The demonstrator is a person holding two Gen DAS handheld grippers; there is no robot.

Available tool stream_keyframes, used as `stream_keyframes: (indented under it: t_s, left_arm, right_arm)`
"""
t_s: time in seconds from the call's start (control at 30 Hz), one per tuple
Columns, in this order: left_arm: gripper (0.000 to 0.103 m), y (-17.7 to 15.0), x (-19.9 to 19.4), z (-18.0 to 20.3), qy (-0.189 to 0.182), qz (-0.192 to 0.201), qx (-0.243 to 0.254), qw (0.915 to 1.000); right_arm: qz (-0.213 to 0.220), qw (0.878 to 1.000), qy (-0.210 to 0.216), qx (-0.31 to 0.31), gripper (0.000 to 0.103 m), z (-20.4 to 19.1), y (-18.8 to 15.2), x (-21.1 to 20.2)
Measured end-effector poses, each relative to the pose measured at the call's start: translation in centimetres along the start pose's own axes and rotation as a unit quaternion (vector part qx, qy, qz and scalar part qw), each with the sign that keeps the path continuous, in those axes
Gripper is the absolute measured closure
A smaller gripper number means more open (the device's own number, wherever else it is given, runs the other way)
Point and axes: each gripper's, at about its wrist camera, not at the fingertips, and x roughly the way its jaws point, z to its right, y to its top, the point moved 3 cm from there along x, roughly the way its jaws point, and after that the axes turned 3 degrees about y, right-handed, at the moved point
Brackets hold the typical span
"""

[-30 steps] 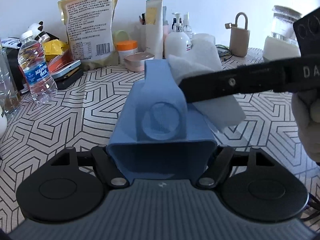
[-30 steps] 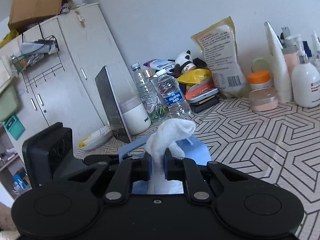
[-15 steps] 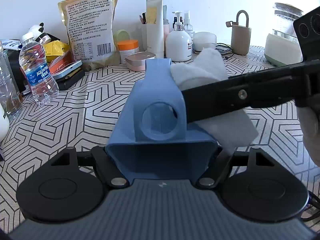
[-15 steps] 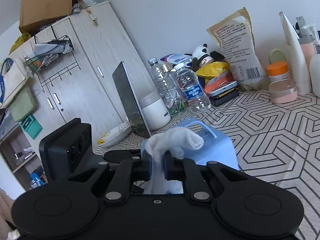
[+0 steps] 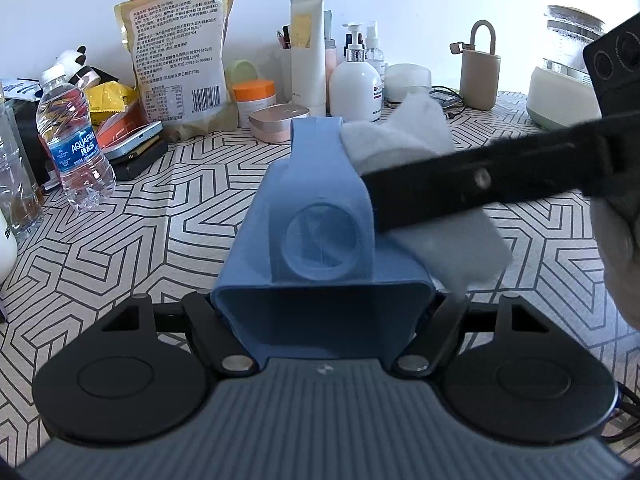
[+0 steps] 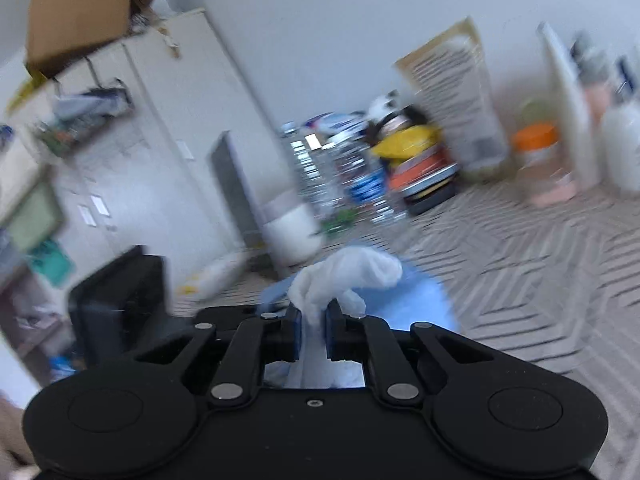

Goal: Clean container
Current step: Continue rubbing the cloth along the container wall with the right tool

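Observation:
A blue plastic container [image 5: 320,236] with a handle and a round window lies lengthwise above the patterned table. My left gripper [image 5: 324,312] is shut on its near end, which hides the fingertips. A white cloth [image 5: 404,140] is pressed on the container's right side, pinched by my right gripper [image 6: 312,330], whose black body [image 5: 480,184] crosses the left wrist view from the right. In the blurred right wrist view the cloth [image 6: 344,276] bulges out above the closed fingers, with the blue container [image 6: 416,304] just beyond it.
Along the wall stand a water bottle [image 5: 74,144], a large food bag [image 5: 176,64], an orange-lidded jar [image 5: 255,98], a pink tin [image 5: 278,122], a pump bottle [image 5: 354,84], a beige case [image 5: 480,72] and a kettle [image 5: 560,76]. A gloved hand [image 5: 620,248] is at right.
The right gripper with the cloth has slid along the container's right side and sits slightly lower; the right wrist view is now motion-blurred. The left gripper keeps hold of the container.

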Motion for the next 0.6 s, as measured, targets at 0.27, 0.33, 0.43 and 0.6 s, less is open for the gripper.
stream_keyframes:
  t_s: [0.27,0.33,0.43,0.6]
  left_arm:
    - [0.029,0.0,-0.1,0.1,0.0,0.0,0.002,1.0]
    - [0.029,0.0,-0.1,0.1,-0.001,-0.001,0.002,1.0]
    - [0.029,-0.1,-0.1,0.2,-0.001,-0.001,0.003,1.0]
    - [0.029,-0.2,-0.2,0.3,0.001,-0.002,0.003,1.0]
  right_arm:
    - [0.005,1.0,-0.02,-0.003,0.092,0.3,0.2,-0.2]
    - [0.011,0.999,-0.042,-0.005,0.092,0.6,0.3,-0.5]
    - [0.011,0.997,-0.072,-0.021,0.092,0.5,0.4,-0.7]
    - [0.008,0.994,-0.105,-0.037,0.092,0.7,0.4,-0.9]
